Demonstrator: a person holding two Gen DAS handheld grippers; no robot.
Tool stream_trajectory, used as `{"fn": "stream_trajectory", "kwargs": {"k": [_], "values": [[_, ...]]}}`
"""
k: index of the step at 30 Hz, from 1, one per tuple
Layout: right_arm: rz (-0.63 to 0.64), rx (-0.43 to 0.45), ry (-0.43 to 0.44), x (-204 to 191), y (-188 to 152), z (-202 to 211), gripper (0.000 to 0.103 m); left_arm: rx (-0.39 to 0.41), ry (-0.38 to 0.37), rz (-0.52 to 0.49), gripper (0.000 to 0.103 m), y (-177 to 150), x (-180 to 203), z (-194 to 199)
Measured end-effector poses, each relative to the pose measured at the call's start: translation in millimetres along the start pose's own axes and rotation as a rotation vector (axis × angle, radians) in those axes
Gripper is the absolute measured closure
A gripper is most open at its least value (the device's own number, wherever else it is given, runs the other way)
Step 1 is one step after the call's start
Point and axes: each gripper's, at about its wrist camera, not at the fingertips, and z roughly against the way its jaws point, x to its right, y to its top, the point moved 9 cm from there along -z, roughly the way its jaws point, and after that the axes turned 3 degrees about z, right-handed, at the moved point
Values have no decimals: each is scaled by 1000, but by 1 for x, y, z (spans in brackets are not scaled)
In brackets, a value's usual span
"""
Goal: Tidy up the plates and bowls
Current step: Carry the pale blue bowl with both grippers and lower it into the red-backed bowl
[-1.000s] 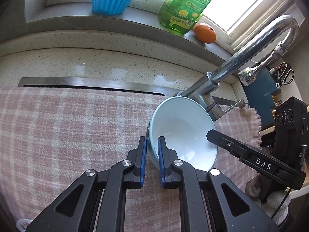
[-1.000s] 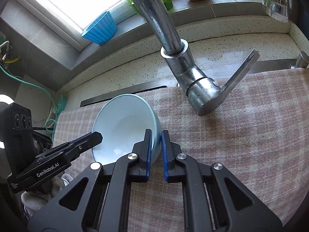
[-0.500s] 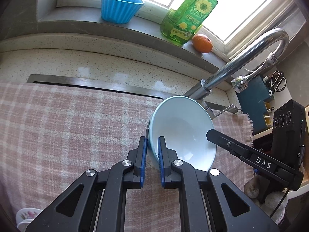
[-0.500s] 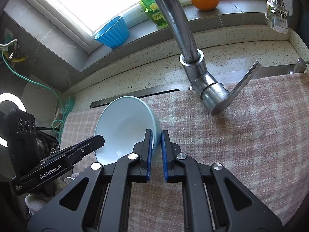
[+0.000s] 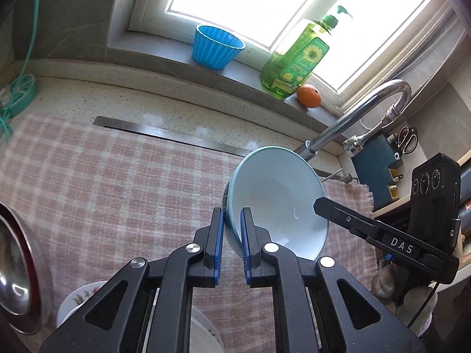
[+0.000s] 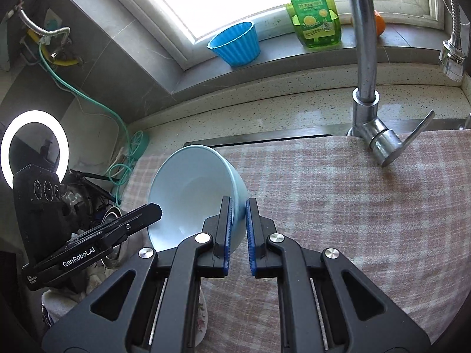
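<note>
Pale-blue glazed ceramic, smooth and glossy, makes up the bowl (image 5: 276, 200) that both tongs carry between them, tipped on its side above the pink-and-cream checked cloth (image 5: 117, 182) that covers the bench in front of the chrome faucet (image 6: 365, 58). The left tongs (image 5: 232, 235) are clamped on one side of the bowl's rim, one blue ribbed pad inside the wall and one outside; the right tongs (image 6: 239, 226) pinch the opposite side the same way, so the bowl hangs clear of the cloth, to the left of the faucet as the right wrist sees it. I'd judge the job to be in its middle: this bowl is lifted but not yet set anywhere, and its landing place isn't obvious. Further from the faucet, under the tongs, sits a white dish with a flower pattern (image 5: 79, 300) (plate or bowl, I can't tell, as it is mostly hidden) and beside it a shiny steel basin (image 5: 17, 270), which may be where the stack belongs. The cloth looks soft and woven, with a frayed edge near the faucet; the bowl is round, deep and thin-walled, likely slippery under so narrow a grip.
</note>
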Motion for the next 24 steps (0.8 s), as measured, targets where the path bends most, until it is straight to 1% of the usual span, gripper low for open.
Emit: {"fn": "stream_trajectory", "kwargs": {"k": [5, 15, 24], "values": [[35, -6, 29, -41, -8, -4, 94, 33, 16, 16, 93, -1, -22, 31], [103, -41, 98, -120, -23, -27, 94, 96, 59, 71, 93, -9, -80, 90], [160, -81, 140, -180, -38, -53, 93, 123, 99, 127, 93, -18, -131, 125]]}}
